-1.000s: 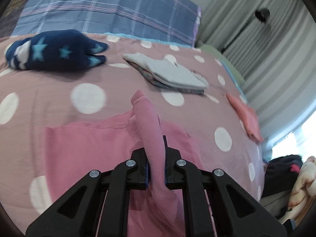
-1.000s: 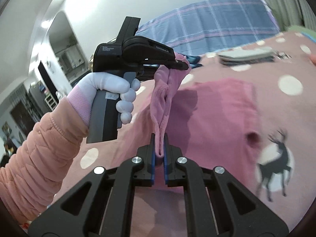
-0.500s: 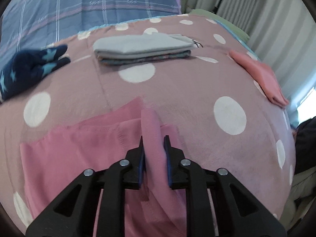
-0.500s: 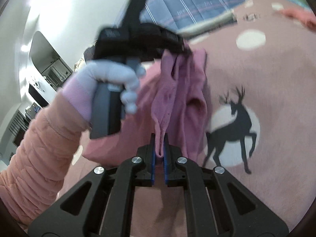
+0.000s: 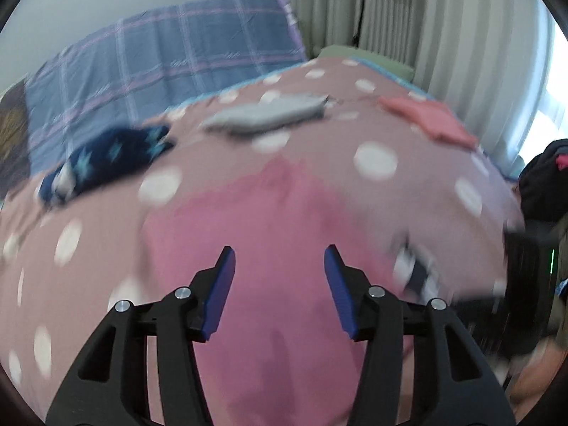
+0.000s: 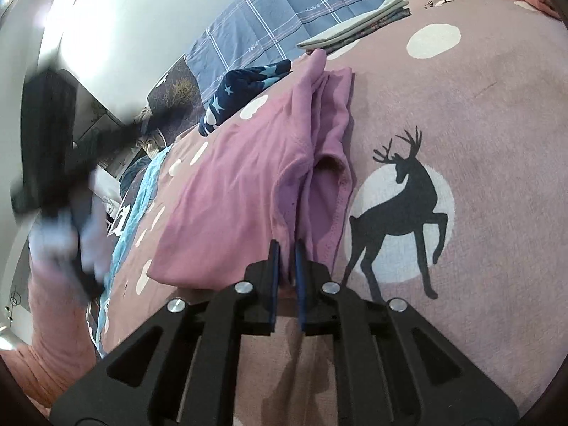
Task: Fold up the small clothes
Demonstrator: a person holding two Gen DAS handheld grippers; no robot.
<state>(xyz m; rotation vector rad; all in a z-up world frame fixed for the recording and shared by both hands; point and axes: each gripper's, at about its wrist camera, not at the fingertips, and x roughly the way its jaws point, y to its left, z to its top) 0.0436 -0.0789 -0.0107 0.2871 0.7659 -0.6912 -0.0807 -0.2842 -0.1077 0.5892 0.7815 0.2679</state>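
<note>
A pink garment [image 5: 277, 213] lies folded lengthwise on the dotted mauve bedspread [image 5: 426, 184]. My left gripper [image 5: 279, 248] hovers over it with its jaws opening and nothing between them. In the right wrist view the same pink garment [image 6: 241, 184] lies in a long fold beside a deer print [image 6: 401, 195]. My right gripper [image 6: 286, 243] sits low at the garment's near end. Its narrow jaws are starting to open, with the fabric's edge still pinched between the pads. The left gripper [image 6: 53, 142] shows there as a dark blur at the far left.
A folded grey stack [image 5: 266, 115], a navy star-print garment [image 5: 106, 163] and a coral garment [image 5: 426, 120] lie farther up the bed. A blue plaid cover [image 5: 159, 60] and curtains [image 5: 426, 35] stand behind. A pink sleeve [image 6: 53, 319] fills the lower left.
The left gripper let go of the pink fabric, opened wide and swung away to the left. The garment dropped flat onto the bed. The right gripper sank lower, still holding the edge.
</note>
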